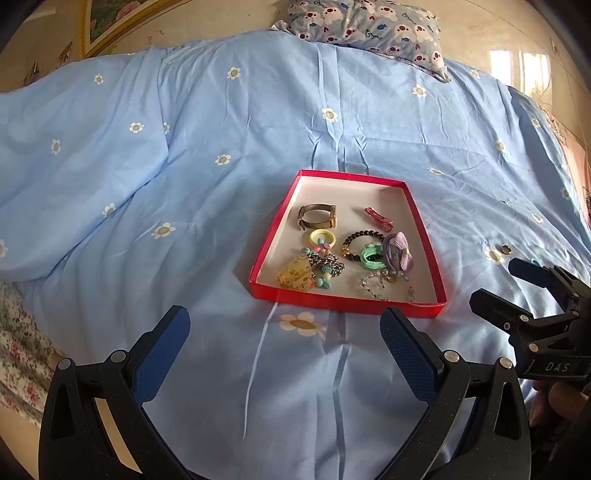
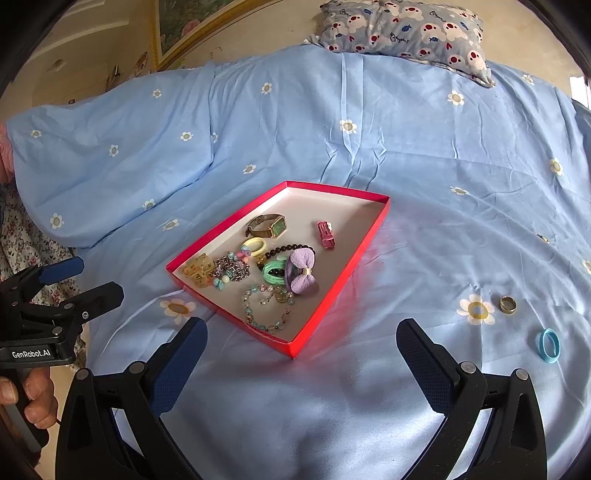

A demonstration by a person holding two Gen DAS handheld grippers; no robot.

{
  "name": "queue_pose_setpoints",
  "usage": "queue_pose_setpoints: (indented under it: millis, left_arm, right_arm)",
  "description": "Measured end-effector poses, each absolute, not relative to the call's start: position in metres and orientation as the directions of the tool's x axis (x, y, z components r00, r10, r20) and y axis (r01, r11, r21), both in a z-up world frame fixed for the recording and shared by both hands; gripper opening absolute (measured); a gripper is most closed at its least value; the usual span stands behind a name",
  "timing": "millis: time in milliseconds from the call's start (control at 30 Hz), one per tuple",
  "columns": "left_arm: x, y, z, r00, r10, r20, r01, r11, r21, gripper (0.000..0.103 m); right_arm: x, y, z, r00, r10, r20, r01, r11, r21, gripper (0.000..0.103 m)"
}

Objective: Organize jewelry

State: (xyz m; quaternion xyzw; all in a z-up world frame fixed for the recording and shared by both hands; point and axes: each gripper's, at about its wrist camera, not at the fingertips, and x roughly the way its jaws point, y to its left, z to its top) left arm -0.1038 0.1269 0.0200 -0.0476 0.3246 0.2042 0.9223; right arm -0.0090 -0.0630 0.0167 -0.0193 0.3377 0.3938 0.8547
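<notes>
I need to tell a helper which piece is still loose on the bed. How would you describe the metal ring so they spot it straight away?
Start at the red tray on the blue flowered bedspread and look to its right, outside it. Beside a printed daisy lies the metal ring, a small brass-coloured band. The only other loose piece, the blue hair tie, is nearer, larger and soft blue.

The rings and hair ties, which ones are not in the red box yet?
Two: the metal ring and the blue hair tie, lying on the blue bedcover right of the red box. The others sit inside it.

tray (image 2: 373,229) 1 — rings on bedspread (image 2: 508,304) 2 — pillow (image 2: 402,26) 1 — grippers (image 2: 301,354) 2
</notes>
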Motion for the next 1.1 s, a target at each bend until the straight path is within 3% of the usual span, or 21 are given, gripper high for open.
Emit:
queue_pose_setpoints:
  millis: [1100]
  left_arm:
    - [-0.1063,0.1253,0.0219,0.702,0.341,-0.625,-0.405,0.913,0.044,0.103]
  right_arm:
    - [-0.0133,-0.0607,0.0203,0.459,0.665,-0.589,-0.696,0.681,0.226,0.103]
